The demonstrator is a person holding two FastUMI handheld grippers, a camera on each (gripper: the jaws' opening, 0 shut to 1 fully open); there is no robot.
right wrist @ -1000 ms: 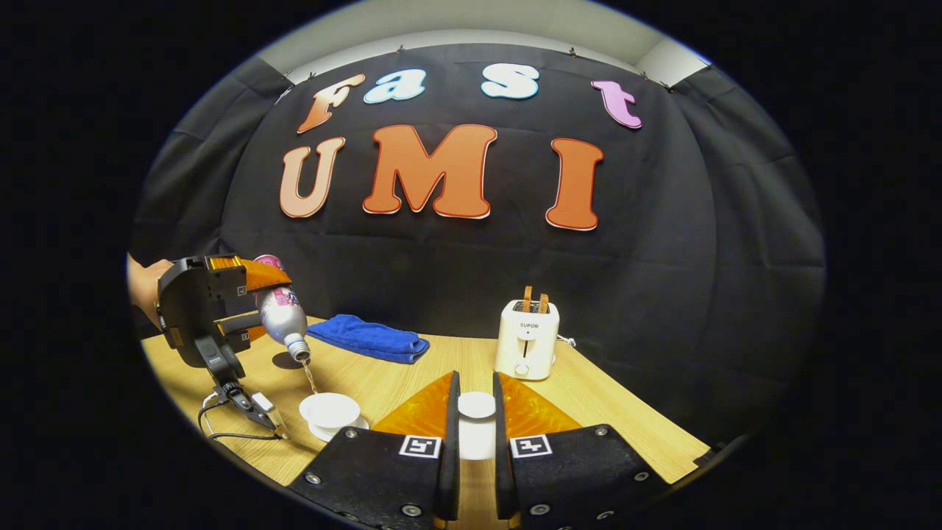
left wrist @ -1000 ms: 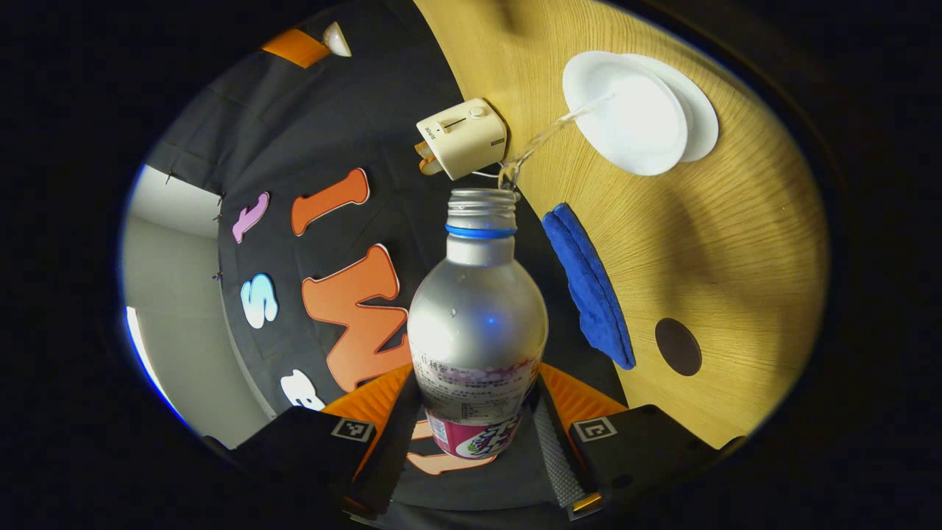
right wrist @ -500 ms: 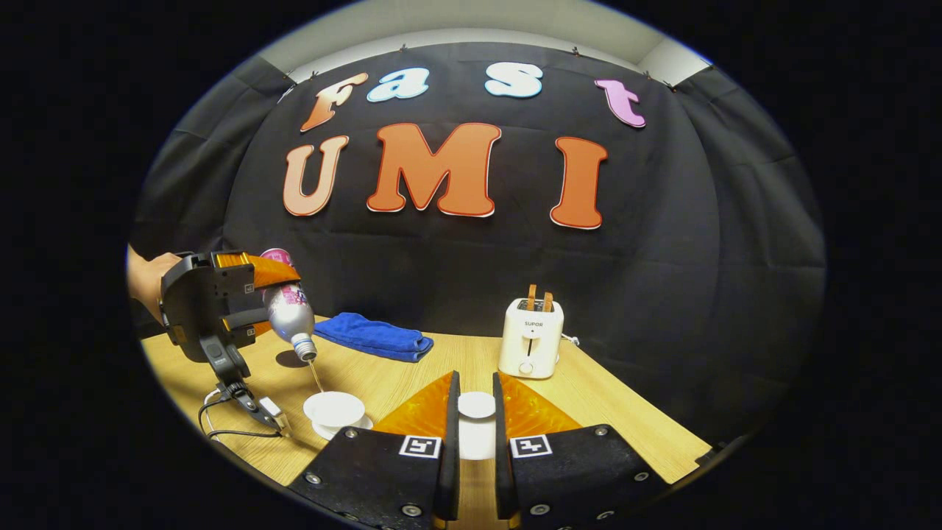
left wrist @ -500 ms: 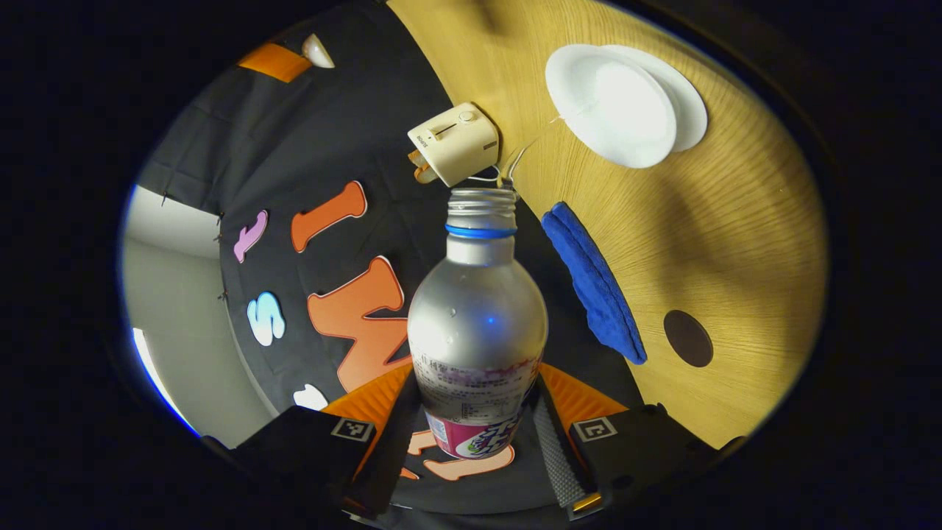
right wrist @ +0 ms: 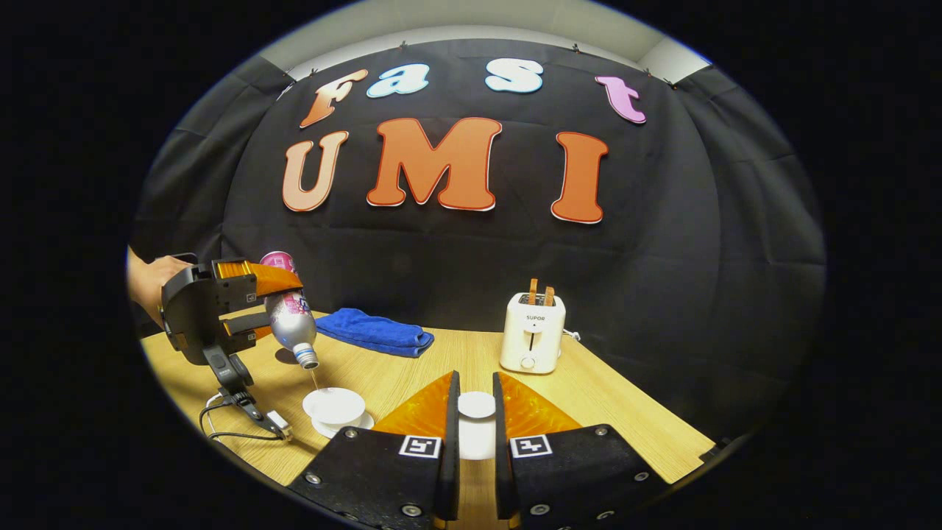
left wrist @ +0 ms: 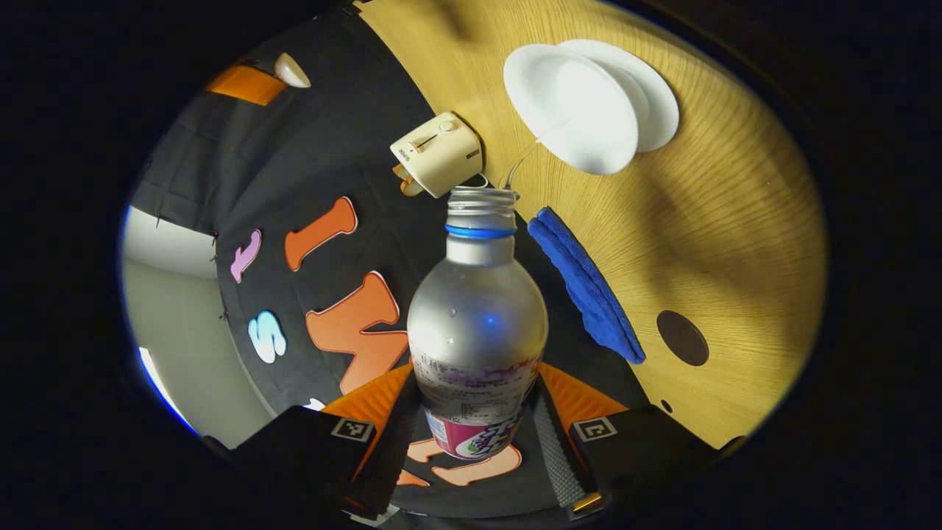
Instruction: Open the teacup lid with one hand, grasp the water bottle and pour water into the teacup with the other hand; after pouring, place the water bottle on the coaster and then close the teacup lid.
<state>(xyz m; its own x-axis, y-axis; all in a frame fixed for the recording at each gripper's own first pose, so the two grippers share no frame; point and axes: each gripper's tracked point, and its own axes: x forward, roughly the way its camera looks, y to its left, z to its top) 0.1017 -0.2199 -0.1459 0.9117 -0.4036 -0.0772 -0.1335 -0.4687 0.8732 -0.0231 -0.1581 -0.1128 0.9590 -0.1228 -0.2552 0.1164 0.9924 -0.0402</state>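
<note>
Left claw [left wrist: 477,434] clamped on lower body of water bottle [left wrist: 477,324], both fingers pressing its sides. Bottle tipped mouth-down in right gripper view [right wrist: 293,320], uncapped, thin stream of water [left wrist: 526,147] running from mouth into teacup [left wrist: 570,107]. Teacup open, white, seated on saucer [left wrist: 659,110] on wooden worktop [left wrist: 721,221]; seen again in right gripper view [right wrist: 333,406], directly below bottle mouth. Hand [right wrist: 147,280] gripping rear of left claw [right wrist: 254,302] at left edge of right gripper view; cable trailing from it onto worktop.

Right claw [right wrist: 472,442] narrow, fingers closed on teacup lid [right wrist: 476,405], held clear of worktop, to the right of the teacup.

Coaster [left wrist: 682,338]: dark round disc, bare, on worktop near blue cloth [left wrist: 585,283], well apart from teacup. Also glimpsed in right gripper view, partly hidden behind bottle.

Blue cloth folded, lying along back of worktop against booth wall. Toaster [right wrist: 531,333] cream-coloured, upright, two slices of toast standing in slots, near back edge of worktop, right of cloth.
</note>
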